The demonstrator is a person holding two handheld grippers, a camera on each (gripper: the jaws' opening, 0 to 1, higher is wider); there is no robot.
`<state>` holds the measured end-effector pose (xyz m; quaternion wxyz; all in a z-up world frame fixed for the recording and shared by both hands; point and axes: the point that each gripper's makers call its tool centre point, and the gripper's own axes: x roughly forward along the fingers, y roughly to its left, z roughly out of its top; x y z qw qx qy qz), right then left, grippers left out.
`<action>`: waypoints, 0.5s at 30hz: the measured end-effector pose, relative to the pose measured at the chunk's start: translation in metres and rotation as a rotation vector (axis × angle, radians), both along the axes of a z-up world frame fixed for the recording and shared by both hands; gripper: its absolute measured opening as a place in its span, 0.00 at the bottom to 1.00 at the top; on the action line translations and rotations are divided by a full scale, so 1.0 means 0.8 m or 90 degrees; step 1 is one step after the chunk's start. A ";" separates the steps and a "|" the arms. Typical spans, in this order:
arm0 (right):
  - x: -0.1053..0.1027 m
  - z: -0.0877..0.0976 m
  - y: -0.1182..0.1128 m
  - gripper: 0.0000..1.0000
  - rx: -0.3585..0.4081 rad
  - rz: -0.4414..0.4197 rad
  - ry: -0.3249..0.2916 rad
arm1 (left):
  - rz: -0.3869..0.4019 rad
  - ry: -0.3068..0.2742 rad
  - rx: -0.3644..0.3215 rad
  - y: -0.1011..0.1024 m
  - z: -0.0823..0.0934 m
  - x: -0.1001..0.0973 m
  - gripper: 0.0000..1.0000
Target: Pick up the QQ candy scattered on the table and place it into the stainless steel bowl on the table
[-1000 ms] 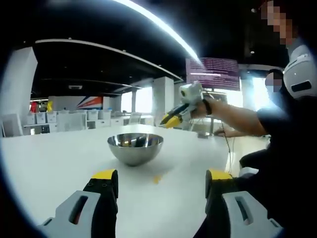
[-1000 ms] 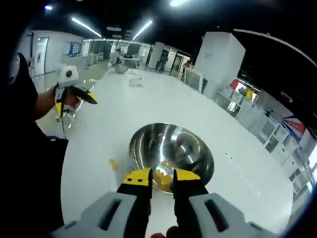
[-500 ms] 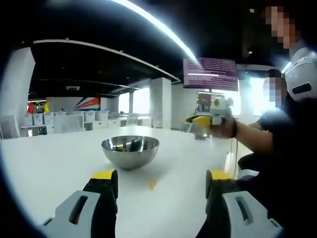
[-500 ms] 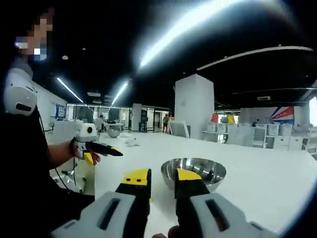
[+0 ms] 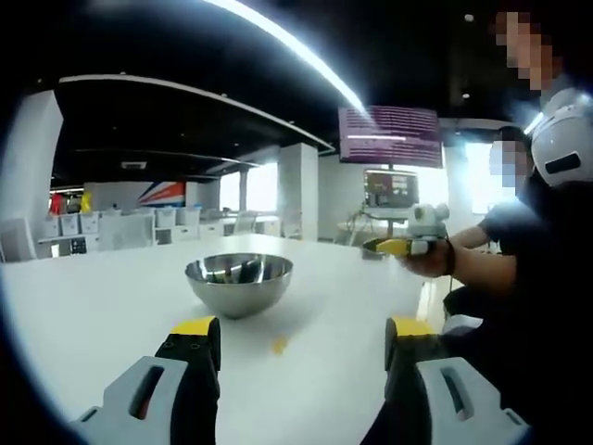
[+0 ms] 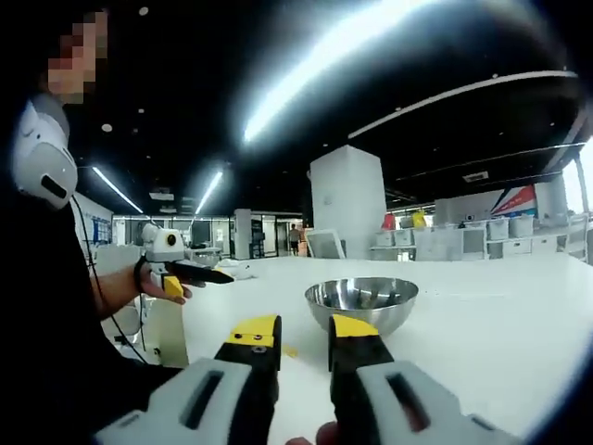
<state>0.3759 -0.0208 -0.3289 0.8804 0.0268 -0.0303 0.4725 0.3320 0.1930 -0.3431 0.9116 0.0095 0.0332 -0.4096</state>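
Since a second ago the right tongs [image 6: 303, 332] have swung off the bowl [image 6: 361, 303] and are now hovering level near the table's [image 5: 83, 306] near edge, tips almost together around nothing. The left tongs [image 5: 301, 337] are standing wide apart over the same edge, with bare tabletop ahead. One bowl is sitting mid-table; its inside is hidden from this low angle. One yellow candy [image 5: 278, 346] is lying in front of it, small and blurry.
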 end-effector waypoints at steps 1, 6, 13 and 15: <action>0.000 0.001 0.001 0.22 0.000 0.001 -0.002 | -0.001 -0.001 0.000 0.000 0.000 0.000 0.73; 0.001 -0.003 0.004 0.22 -0.020 -0.004 -0.008 | 0.001 -0.001 0.002 0.002 0.002 0.000 0.73; 0.002 -0.033 0.017 0.22 -0.096 0.004 -0.004 | 0.005 0.002 0.004 0.007 -0.001 0.001 0.73; 0.001 -0.040 0.026 0.21 -0.116 0.007 -0.002 | 0.006 0.002 0.002 0.007 -0.001 0.002 0.73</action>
